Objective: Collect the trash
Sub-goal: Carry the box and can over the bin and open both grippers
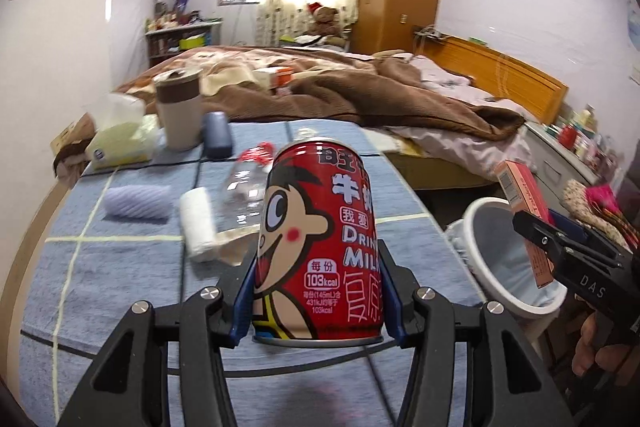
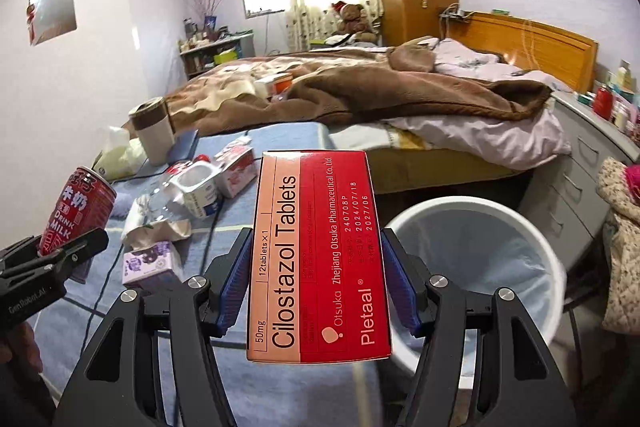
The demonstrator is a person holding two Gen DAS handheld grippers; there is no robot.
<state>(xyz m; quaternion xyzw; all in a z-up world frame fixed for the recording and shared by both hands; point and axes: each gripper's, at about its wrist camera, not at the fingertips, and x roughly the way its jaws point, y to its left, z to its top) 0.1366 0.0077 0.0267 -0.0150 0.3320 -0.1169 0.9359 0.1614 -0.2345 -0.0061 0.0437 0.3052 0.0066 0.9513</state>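
My left gripper [image 1: 316, 287] is shut on a red milk can [image 1: 320, 239], held upright above the blue checked table cloth [image 1: 120, 267]. The same red milk can [image 2: 78, 211] shows tilted at the left of the right wrist view. My right gripper [image 2: 316, 283] is shut on a red and pink tablet box [image 2: 316, 255], lifted beside the white lined trash bin [image 2: 480, 259]. In the left wrist view the tablet box [image 1: 524, 203] hangs over the trash bin [image 1: 500, 259] at the right. A clear plastic bottle [image 1: 244, 187] and a crumpled tissue [image 1: 198, 223] lie on the table.
Cartons [image 2: 236, 171], a purple drink box [image 2: 150, 263], a beige cup [image 1: 178, 111], a dark case [image 1: 216, 135] and a tissue pack [image 1: 120, 143] crowd the table. A bed with a brown blanket [image 1: 340, 91] stands behind. A drawer unit [image 2: 580, 179] flanks the bin.
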